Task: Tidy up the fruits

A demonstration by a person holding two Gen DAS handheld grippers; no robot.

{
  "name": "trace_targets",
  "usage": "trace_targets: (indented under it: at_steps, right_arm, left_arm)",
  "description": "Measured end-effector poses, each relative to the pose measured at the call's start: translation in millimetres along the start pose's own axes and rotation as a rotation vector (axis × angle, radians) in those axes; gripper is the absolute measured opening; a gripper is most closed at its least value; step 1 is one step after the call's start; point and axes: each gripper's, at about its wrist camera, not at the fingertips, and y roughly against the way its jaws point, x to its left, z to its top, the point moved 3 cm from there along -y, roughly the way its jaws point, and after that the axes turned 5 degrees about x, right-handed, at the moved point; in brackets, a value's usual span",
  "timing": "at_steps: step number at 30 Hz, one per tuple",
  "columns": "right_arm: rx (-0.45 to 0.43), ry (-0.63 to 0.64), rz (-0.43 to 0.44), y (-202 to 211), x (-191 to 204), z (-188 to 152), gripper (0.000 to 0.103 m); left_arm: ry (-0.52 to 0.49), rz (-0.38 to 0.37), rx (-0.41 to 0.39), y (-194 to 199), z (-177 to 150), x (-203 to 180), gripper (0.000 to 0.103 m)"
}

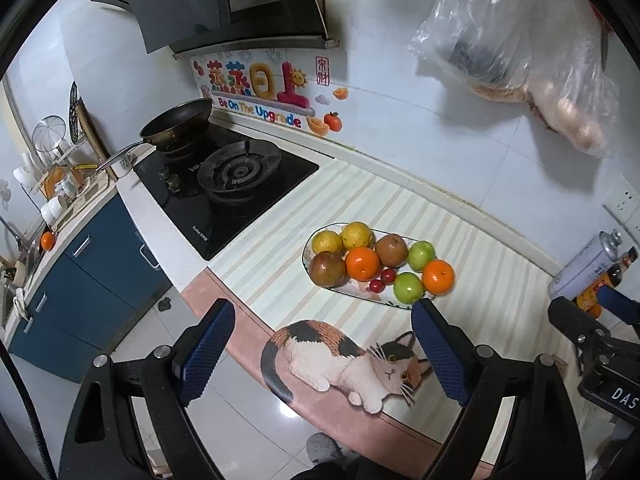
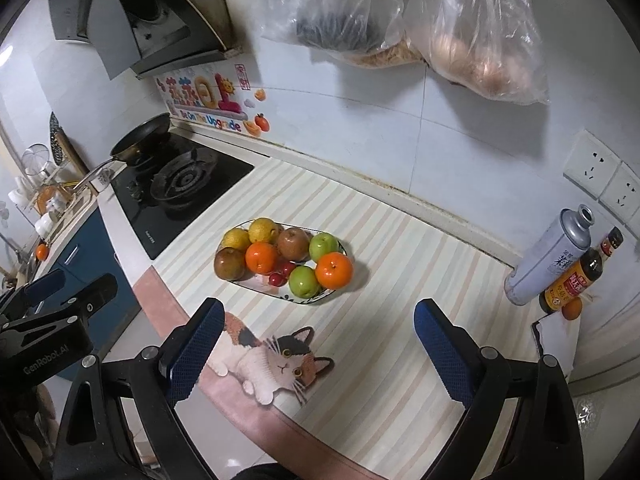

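Both pairs of jaws are spread wide and nothing is held between them. The left gripper is seen low in the frame above the cat picture on the mat; the right gripper is held likewise at the bottom of its frame.

Just beyond the fingertips, at mid-frame, an oval plate is seen, and the fruit is gathered on it: two yellow pears, two brown fruits, two oranges, two green apples and small red cherries, packed touching one another. One small orange is left off the plate, at the right edge beside a dark bottle and a metal can. So the fruit is largely collected; whether the stray one belongs to the job cannot be told.

The plate rests on a striped mat on a kitchen counter. A gas stove with a pan is seen at upper left, and plastic bags hang on the tiled wall above.
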Motion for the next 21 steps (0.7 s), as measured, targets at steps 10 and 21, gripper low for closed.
trace_targets:
  at_steps: [10,21]
  right_arm:
    - [0.018,-0.003,-0.013,-17,-4,5,0.098]
    - [0.017,0.003,-0.011,-18,-4,4,0.098]
  left_arm:
    - [-0.004,-0.012,0.039,-20,4,-5,0.090]
    - [-0.022,-0.024,0.028,-16,7,-7,0.090]
